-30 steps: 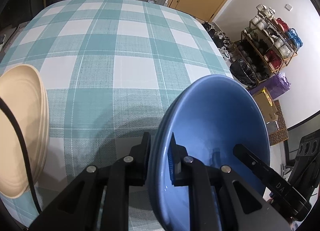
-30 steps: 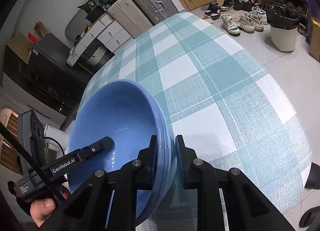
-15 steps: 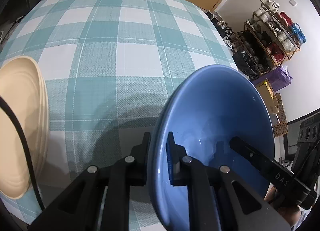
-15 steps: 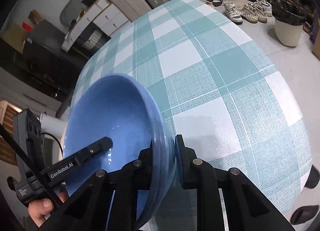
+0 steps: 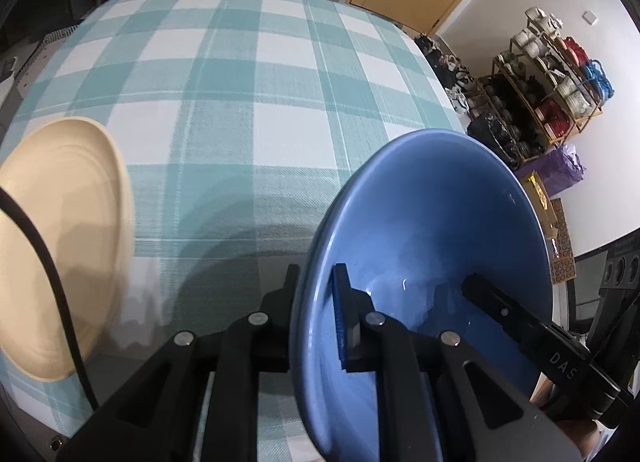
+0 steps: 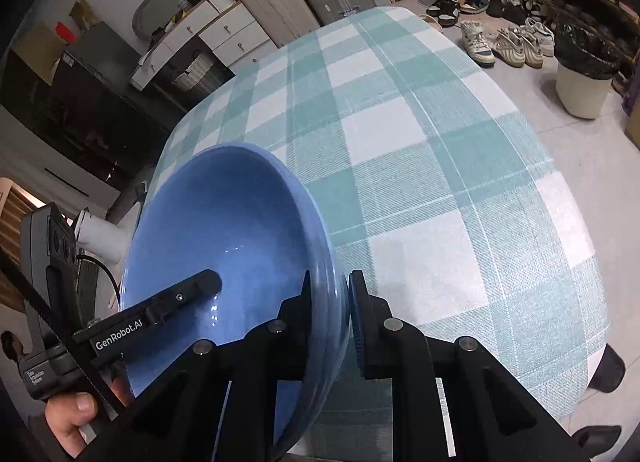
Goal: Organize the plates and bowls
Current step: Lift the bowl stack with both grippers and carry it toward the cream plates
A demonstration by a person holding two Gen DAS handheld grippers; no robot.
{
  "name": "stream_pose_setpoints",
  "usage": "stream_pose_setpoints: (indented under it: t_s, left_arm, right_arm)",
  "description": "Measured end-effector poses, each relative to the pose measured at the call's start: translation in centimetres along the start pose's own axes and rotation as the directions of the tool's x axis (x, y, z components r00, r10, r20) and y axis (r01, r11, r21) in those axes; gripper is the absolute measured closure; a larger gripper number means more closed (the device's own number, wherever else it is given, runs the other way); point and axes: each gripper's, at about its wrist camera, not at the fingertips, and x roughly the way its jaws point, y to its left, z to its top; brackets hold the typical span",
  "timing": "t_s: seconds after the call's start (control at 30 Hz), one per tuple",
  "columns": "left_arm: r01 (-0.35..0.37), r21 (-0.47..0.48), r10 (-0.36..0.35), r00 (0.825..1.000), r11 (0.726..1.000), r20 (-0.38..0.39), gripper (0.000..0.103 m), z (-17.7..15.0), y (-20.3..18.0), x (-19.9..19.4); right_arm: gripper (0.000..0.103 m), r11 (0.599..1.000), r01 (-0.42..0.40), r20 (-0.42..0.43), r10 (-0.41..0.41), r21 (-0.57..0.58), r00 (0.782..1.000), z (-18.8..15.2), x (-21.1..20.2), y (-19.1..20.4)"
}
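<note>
Item under handling: a stack of blue bowls (image 5: 432,230), nested one inside another; the layered rims show at the edge in both wrist views, though the count cannot be settled. The stack is held clear of the desk (image 5: 256,74), above its near edge, tilted so the open mouth faces up and away.

Tongs: the left tongs (image 5: 316,302) are closed down on the rim of the stack, one finger outside the wall, the padded one inside. The right tongs (image 6: 340,302) are likewise clamped on the opposite rim, one finger inside the bowl, the other outside. Both are nearly fully closed, with only the thickness of the rims between them.

Handling judgement: glazed ceramic by its sheen, hence stiff, probably heavy as a stack, smooth and breakable. A rim pinch on glaze may slip, and nested bowls can shift against each other if tilted further. Two opposed rim holds, as now, look the soundest grip; the stack should be kept closer to level and set down gently.

Containers: the top bowl is empty, showing only reflections on its glaze. To the left of the bowls, a cream plate (image 5: 60,246) rests on the desk, also empty; whether more plates lie beneath it cannot be told in this view. The rest of the checked cloth beyond the bowls carries nothing
</note>
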Motion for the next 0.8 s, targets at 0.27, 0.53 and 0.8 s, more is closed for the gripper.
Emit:
stream_pose_setpoints:
  t_s: [0.27, 0.53, 0.8]
  left_arm:
    - [-0.018, -0.041, 0.020, 0.999, 0.999, 0.045, 0.091, 0.5, 1.9, -3.5]
    - [-0.039, -0.096, 0.048, 0.995, 0.995, 0.091, 0.090, 2.0, 4.5, -7.3]
    - [-0.087, -0.164, 0.108, 0.986, 0.983, 0.125, 0.090, 2.6, 8.6, -10.0]
  right_arm:
    - [0.089, 0.999, -0.027, 0.007, 0.027, -0.038, 1.000, 0.7, -1.1, 3.6]
    - [0.089, 0.995, -0.063, -0.002, 0.063, -0.076, 0.998, 1.8, -1.6, 8.0]
    - [0.089, 0.987, -0.102, -0.028, 0.099, -0.124, 0.995, 2.3, -0.5, 13.5]
